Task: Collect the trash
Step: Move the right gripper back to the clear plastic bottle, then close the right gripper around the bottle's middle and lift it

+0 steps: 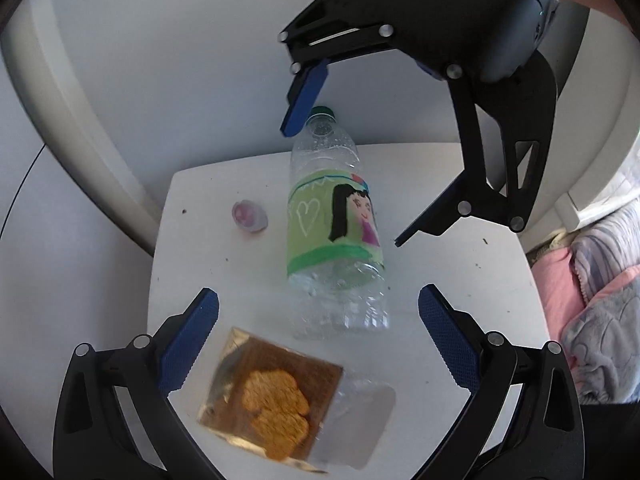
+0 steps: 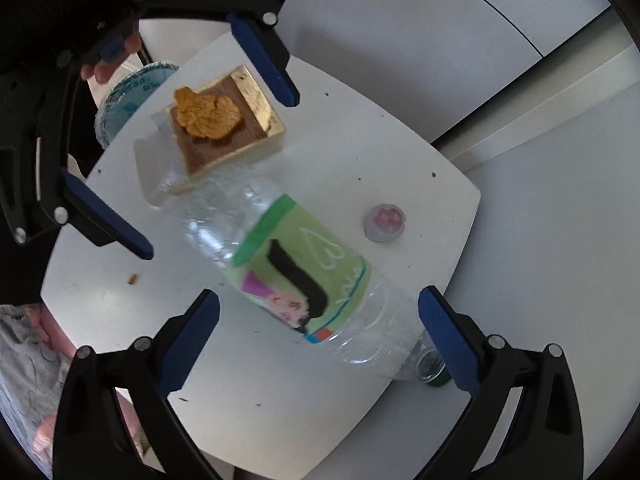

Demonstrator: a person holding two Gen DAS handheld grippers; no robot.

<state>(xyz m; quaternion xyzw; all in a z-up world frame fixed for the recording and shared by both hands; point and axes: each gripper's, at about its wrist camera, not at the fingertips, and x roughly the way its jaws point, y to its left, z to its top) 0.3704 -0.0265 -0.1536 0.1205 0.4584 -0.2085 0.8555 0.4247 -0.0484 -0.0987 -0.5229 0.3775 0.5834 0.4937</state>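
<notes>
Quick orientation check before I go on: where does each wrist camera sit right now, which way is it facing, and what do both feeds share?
Left wrist: on the left gripper, looking down over the snack packet toward the upright bottle; own open fingers frame it, right gripper opposite.
Right wrist: on the right gripper, facing back from the other side, bottle nearest; own open fingers, left gripper beyond.
Shared: white table, bottle, packet, small cup.

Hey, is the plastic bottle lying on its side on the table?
No, the bottle stands upright on the white table, green cap on top, between the open right gripper's fingers.
</notes>
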